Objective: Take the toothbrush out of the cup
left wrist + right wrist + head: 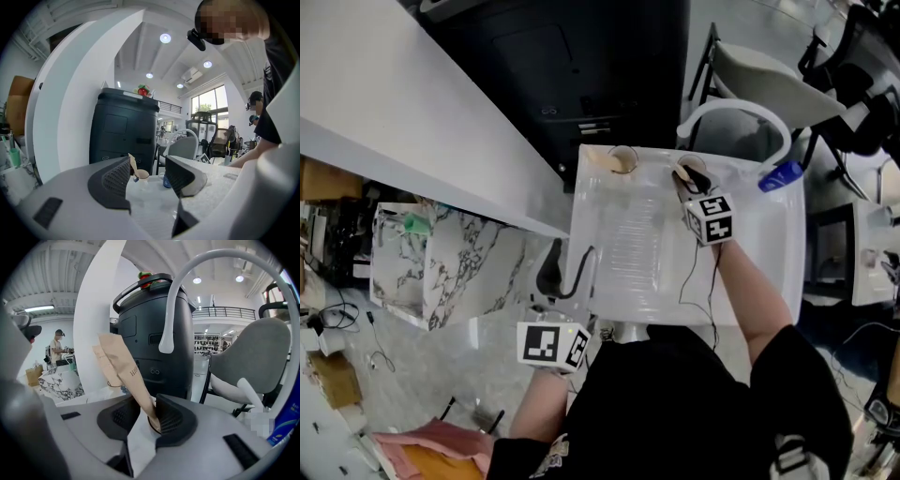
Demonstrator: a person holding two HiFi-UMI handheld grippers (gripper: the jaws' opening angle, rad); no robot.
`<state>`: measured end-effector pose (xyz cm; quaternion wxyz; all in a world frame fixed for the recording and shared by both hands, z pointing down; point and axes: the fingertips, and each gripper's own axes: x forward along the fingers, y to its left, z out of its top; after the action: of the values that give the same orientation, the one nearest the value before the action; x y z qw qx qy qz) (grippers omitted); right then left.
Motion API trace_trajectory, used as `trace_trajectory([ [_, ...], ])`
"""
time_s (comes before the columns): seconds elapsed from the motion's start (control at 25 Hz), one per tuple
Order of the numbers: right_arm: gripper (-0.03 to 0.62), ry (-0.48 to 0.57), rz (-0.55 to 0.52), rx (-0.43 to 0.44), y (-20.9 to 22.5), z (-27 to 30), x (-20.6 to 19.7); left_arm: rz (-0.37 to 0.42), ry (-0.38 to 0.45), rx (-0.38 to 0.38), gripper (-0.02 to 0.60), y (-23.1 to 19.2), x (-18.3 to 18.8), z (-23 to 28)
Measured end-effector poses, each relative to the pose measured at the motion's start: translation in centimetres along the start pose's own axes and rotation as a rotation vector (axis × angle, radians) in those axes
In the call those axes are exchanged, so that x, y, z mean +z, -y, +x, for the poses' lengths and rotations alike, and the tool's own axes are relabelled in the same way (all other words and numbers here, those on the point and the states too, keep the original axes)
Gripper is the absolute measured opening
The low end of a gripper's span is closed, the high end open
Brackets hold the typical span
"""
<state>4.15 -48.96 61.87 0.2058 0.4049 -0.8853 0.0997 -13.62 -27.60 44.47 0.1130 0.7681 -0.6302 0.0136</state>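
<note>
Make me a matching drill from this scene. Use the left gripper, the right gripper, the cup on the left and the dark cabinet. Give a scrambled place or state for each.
Things:
1. left gripper
2. right gripper
3. left cup
4. dark cabinet

Places or states:
A. closed on the paper-wrapped toothbrush
B. beyond the table's far edge
C. jaws apart, nothing between them
D. on the table, untouched

Pairs: 1-C, 2-A, 3-D, 4-B
</note>
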Motion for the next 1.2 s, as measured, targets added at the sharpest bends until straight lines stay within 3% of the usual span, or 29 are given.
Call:
trace_trajectory([
  [0.36,0.04,0.03,-0.059,-0.073,0.7,-0.3,1.4,-0.014,0.006,-0.012,0.219,-0.4,0.2,-0.2],
  [0.76,0.035,0.068,-0.068,-0.114,0.6,-2.3,3.3,-0.008,0.019,-0.029,0.219,-0.3,0.9,-1.2],
  [1.2,0.034,0.181,-0.063,-0.15,-0.7,-6.9,7.4,-0.007,0.044,-0.09,0.219,0.6,1.7,-2.4],
])
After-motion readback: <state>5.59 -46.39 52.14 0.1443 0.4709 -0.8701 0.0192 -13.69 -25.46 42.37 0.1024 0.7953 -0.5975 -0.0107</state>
